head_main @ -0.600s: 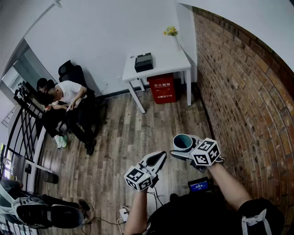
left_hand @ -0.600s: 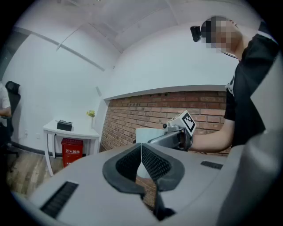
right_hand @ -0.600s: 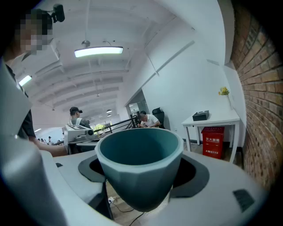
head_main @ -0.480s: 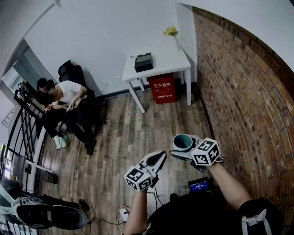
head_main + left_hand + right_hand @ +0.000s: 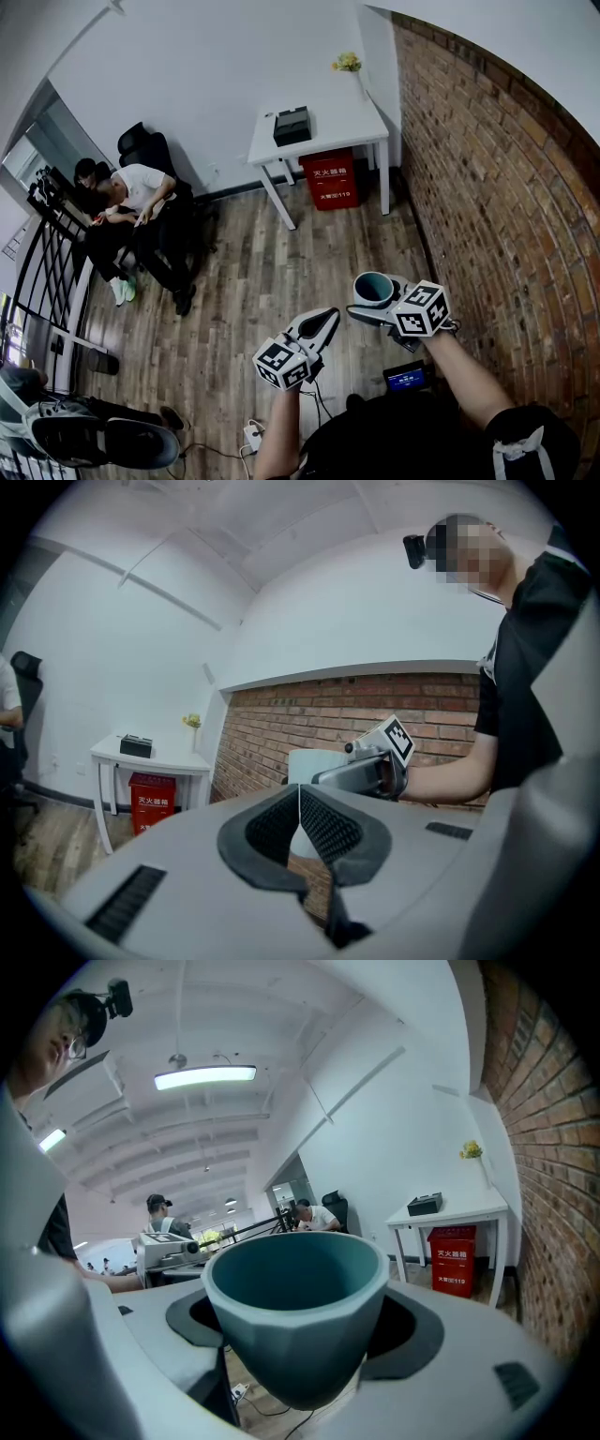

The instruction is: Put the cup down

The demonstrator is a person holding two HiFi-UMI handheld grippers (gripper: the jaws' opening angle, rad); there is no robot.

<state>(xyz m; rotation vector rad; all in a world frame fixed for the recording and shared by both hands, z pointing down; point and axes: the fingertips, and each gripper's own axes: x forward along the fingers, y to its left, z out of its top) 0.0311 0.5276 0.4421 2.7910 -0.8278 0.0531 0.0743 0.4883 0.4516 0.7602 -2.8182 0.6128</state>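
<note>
A person stands on a wooden floor (image 5: 272,272) with a two-jaw tool in each hand, the task's put-down not yet made. The right claw (image 5: 377,302) is clenched wide on a teal cup (image 5: 373,289), its pads bearing on either side of the body. The cup rides upright and open-mouthed in mid-air, with nothing beneath it but floorboards. The left claw (image 5: 326,323), at roughly 8 o'clock of the cup and just beside it, has its jaws pressed together on nothing and points out level.

Dead ahead at 12 o'clock, well apart from both claws, a white table (image 5: 347,127) stands against the far wall. It carries a black box (image 5: 292,126) at its 9 o'clock side and a vase of yellow flowers (image 5: 349,64) at its far corner, and a red box (image 5: 330,180) sits beneath it. A brick wall (image 5: 487,187) runs along 3 o'clock.

The step in hand reads as the carry, with no surface within reach of the cup. The likely next move is to bring the cup over bare tabletop, clear of the box and vase, then lower it level until its base rests. Only then should the right claw's jaws part.
</note>
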